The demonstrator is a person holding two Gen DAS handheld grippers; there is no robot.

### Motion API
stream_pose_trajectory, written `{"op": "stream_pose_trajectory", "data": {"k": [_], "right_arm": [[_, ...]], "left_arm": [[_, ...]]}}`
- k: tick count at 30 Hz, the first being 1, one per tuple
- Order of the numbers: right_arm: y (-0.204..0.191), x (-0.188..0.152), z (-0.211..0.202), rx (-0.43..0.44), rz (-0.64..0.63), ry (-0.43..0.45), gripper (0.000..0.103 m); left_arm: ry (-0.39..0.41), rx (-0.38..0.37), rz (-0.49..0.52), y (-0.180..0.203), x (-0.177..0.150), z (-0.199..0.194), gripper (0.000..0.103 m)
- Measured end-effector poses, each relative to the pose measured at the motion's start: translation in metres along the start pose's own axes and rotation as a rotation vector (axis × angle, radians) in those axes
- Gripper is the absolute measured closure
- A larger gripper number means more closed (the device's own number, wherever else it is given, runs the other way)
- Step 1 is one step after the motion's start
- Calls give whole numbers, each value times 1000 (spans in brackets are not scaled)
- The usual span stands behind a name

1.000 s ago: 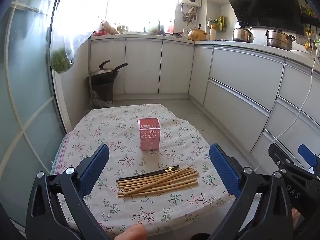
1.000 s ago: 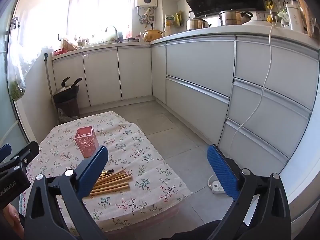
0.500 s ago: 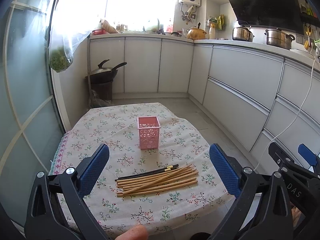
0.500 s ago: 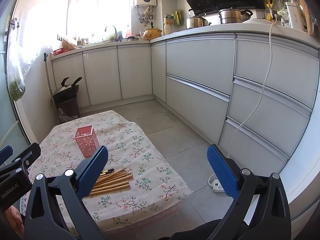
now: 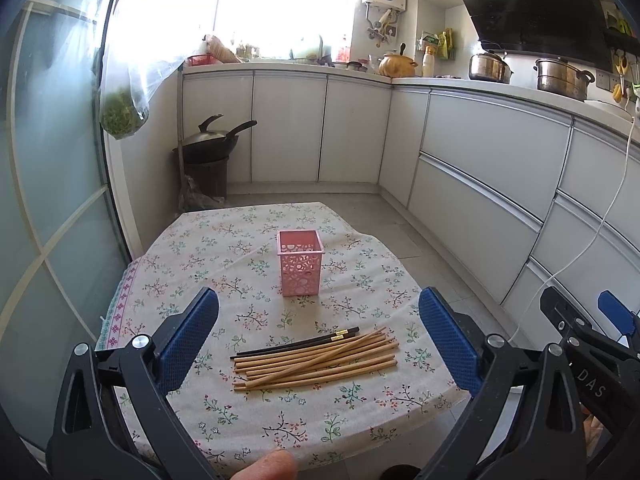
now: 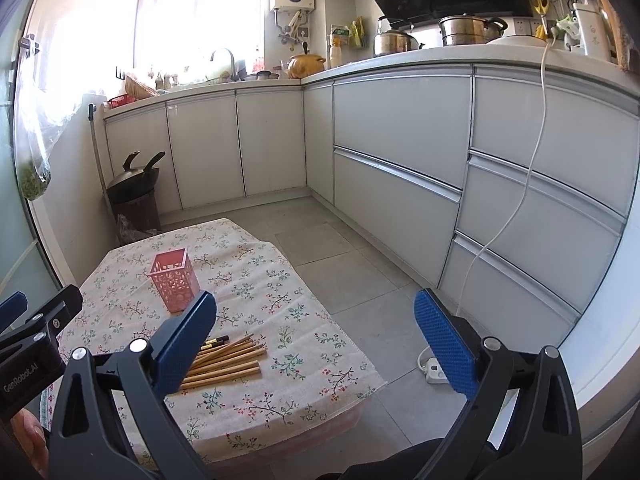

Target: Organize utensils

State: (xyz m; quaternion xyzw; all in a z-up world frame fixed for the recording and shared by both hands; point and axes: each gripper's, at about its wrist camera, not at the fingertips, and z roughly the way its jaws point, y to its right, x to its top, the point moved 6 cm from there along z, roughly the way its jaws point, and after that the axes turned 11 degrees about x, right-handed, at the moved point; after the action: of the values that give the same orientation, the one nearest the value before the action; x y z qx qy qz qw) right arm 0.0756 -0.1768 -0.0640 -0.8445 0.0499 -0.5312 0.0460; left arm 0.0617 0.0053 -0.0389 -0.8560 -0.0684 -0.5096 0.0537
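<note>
A pile of several wooden chopsticks [image 5: 316, 362] [image 6: 224, 362] with a black pair [image 5: 296, 344] on its far side lies on the floral tablecloth [image 5: 224, 296] [image 6: 256, 280]. Behind them stands an empty pink perforated holder [image 5: 300, 266] [image 6: 173, 280], upright. My left gripper [image 5: 320, 336] hovers open above the table's near edge, the chopsticks between its blue pads from this view. My right gripper [image 6: 316, 340] is open too, held off the table's right side over the floor; its left pad hides part of the pile.
White kitchen cabinets [image 5: 480, 168] run along the back and right, with pots [image 5: 490, 68] on the counter. A wok on a dark bin [image 5: 210, 152] stands behind the table. A white cable and power strip [image 6: 434, 366] lie on the tiled floor. A glass door [image 5: 48, 200] is at left.
Both views have shifted slightly; the table and holder sit a little lower and further in frame. Chopsticks and holder have not moved. Both grippers stay open.
</note>
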Motion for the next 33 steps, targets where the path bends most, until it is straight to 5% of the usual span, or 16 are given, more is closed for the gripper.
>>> {"op": "stream_pose_trajectory", "data": {"k": [33], "right_arm": [[-1,-1,2,4,1,-4,6]], "left_arm": [[-3,0,0,-1,0,0,7]]}}
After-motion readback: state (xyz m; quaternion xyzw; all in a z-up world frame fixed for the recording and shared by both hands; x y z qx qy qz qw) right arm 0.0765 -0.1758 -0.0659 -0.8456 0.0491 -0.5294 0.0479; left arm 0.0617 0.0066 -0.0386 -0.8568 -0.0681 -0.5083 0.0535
